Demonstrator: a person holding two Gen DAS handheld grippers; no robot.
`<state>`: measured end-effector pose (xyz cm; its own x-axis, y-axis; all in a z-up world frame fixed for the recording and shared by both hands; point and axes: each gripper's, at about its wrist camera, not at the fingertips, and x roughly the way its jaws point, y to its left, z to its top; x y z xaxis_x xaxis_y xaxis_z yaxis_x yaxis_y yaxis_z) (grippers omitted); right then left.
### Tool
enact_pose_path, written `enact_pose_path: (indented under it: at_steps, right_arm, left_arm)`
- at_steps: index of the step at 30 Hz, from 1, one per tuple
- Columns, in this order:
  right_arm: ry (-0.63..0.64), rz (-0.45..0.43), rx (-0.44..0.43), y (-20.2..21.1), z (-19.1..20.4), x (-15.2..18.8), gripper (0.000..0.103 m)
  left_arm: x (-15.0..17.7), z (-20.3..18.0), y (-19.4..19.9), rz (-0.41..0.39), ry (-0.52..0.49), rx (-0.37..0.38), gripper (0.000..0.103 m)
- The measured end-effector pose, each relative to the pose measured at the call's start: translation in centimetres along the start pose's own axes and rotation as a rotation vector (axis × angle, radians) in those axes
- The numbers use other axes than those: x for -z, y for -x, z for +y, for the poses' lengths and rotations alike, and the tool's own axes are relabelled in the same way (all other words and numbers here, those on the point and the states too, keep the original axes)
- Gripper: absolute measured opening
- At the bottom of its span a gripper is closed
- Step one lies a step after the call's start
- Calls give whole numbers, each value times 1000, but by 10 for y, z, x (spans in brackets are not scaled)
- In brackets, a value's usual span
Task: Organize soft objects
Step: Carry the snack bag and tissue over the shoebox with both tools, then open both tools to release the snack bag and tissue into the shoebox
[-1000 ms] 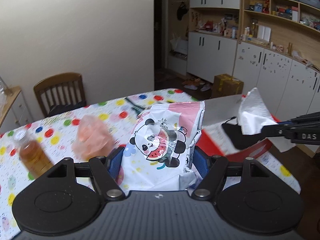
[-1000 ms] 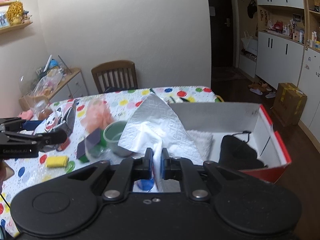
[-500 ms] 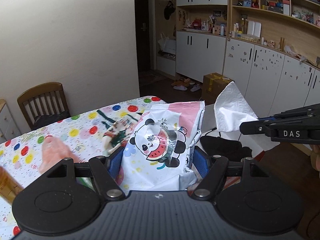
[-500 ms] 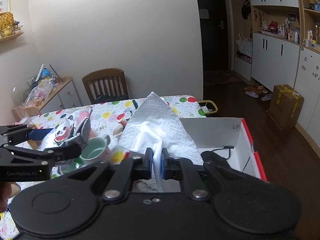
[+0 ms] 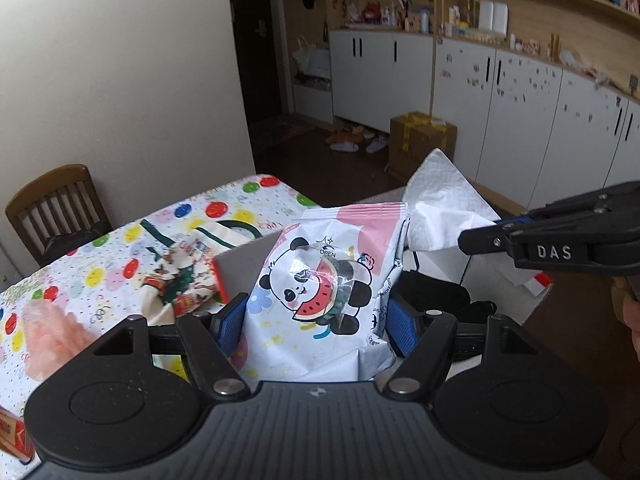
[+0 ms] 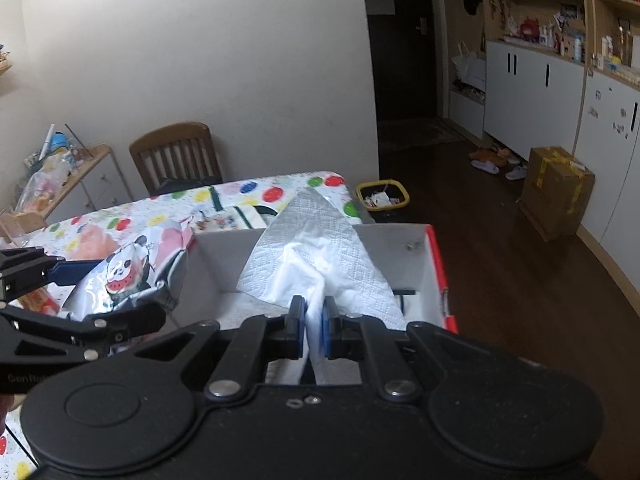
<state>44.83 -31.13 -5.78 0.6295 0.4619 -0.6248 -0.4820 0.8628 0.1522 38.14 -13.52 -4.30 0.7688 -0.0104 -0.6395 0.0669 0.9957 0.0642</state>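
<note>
My left gripper (image 5: pixel 316 322) is shut on a white and pink tissue pack with a panda print (image 5: pixel 320 288), held upright between the blue pads. The pack hangs over the left wall of a white box with a red outside (image 5: pixel 240 268). My right gripper (image 6: pixel 314 316) is shut on a crumpled white paper towel (image 6: pixel 316 248) and holds it above the inside of the box (image 6: pixel 434 256). A black soft item (image 5: pixel 432 292) lies in the box. In the right wrist view the left gripper (image 6: pixel 120 292) and the pack (image 6: pixel 132 268) are at the left.
On the dotted tablecloth lie a pink mesh pouf (image 5: pixel 52 332) and a printed cloth bag (image 5: pixel 180 280). A wooden chair (image 6: pixel 176 156) stands behind the table. A yellow bin (image 6: pixel 382 196) and a cardboard box (image 6: pixel 556 188) sit on the dark floor.
Both grippers have moved to the right over the table to the box, each still holding its item. The bottle and the green cup have left the views.
</note>
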Motion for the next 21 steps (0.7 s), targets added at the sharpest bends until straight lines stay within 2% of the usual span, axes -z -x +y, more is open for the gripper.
enact_pose_path:
  at_steps: [12,21]
  right_arm:
    - [71,118,6,-56,-21,5,8]
    - [134,203,-23,-78,-21,18,7]
  left_arm:
    - [-3,-29,-70,156,-42,-34,72]
    - [-10,-30,-114,266,-6,-70,72]
